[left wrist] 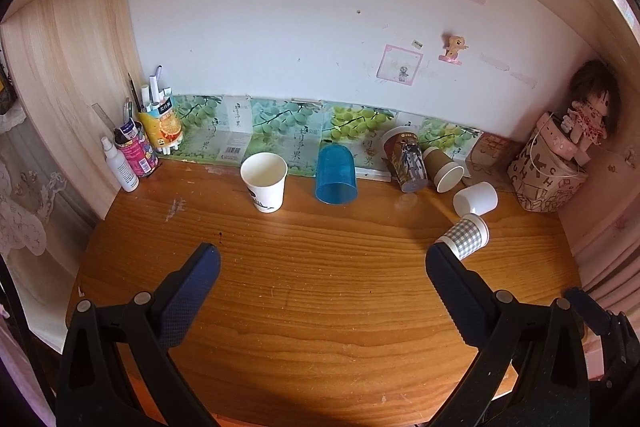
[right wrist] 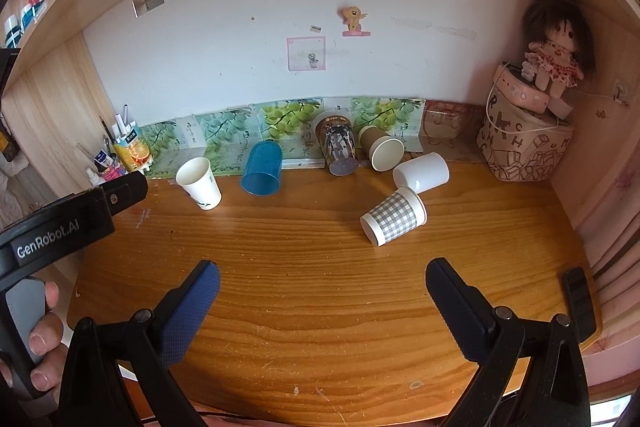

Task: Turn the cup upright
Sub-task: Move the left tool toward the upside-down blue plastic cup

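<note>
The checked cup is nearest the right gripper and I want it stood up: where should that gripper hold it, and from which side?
Hold the checked cup across its checked middle, coming from above. It lies on its side, mouth towards the front left, base touching the white cup behind it. The right gripper is open and empty, likely wide enough.

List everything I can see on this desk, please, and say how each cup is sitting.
White paper cup: 1, white, upright, back left.
Blue cup: 1, translucent blue, upside down, leaning on the back panels.
Printed cup: 1, dark pattern, tipped against the panels.
Brown cup: 1, brown, tipped, mouth forward.
Plain white cup: 1, white, on its side, right.
Checked cup: 1, grey-white check, on its side, nearest.
Pen holders: cluster, back left.
Doll: 1, on a box, back right.
Desk: 1, wood.
Left tool: open, empty.
Right tool: open, empty.
</note>
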`<state>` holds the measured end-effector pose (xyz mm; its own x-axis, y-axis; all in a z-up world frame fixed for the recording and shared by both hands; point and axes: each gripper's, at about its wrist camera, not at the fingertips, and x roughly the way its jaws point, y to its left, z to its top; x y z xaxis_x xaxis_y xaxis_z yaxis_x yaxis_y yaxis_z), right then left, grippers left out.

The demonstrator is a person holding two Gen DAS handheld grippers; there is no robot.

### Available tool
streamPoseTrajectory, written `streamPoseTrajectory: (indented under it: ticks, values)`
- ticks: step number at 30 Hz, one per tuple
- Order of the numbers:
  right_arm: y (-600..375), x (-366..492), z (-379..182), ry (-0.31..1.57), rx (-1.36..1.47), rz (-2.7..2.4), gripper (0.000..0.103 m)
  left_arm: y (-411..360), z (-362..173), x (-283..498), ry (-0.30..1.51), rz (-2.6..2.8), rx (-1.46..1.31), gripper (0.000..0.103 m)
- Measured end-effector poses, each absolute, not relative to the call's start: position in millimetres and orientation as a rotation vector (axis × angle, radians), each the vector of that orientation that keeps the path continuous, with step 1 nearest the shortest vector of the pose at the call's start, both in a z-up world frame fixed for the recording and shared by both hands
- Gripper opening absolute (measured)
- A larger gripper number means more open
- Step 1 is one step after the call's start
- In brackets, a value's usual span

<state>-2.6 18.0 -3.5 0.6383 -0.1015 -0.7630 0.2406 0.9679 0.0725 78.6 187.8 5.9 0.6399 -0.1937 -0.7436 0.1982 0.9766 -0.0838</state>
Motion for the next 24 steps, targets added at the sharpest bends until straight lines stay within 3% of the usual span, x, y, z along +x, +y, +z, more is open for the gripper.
streamPoseTrajectory:
  ticks: [24]
  values:
    - [-24, -3, -29, 0.878, 0.222, -0.357, 0.103, 153, -22, 160, 1.006, -0.297, 0.105, 0.102]
